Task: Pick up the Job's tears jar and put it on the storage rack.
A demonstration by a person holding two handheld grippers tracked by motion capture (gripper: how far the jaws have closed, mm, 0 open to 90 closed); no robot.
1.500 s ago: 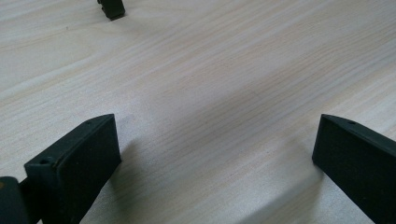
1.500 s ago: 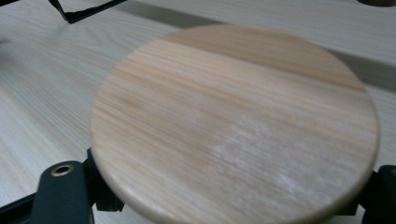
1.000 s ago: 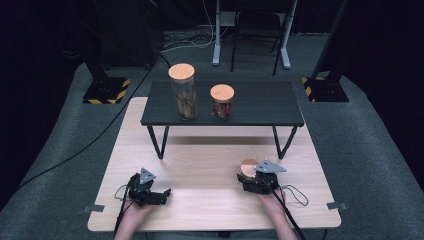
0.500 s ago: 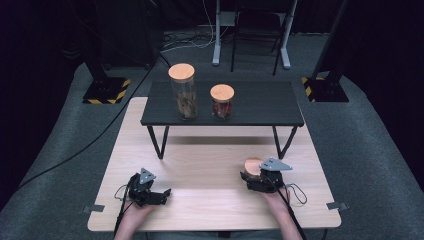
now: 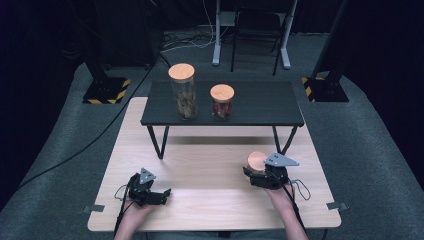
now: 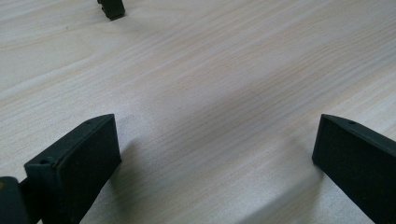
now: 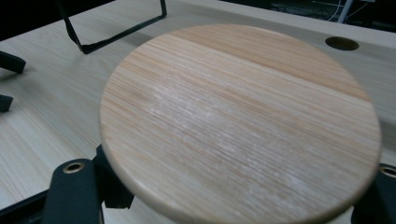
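Your left claw (image 5: 162, 192) rests low on the pale wooden desk (image 5: 210, 165) at the near left, its jaws spread wide with nothing but bare wood between them. Further back stands a small black table (image 5: 260, 102) carrying a tall jar (image 5: 182, 97) and a short jar (image 5: 221, 101), both capped with wooden lids. At the near right, your right claw (image 5: 252, 172) is closed on a round wooden lid (image 5: 257, 160), gripping it from beneath so its flat face points up. The lid looks picked up and has yet to be placed anywhere. Compared with a second ago, the lid sits slightly higher above the desk; your left claw has not shifted.
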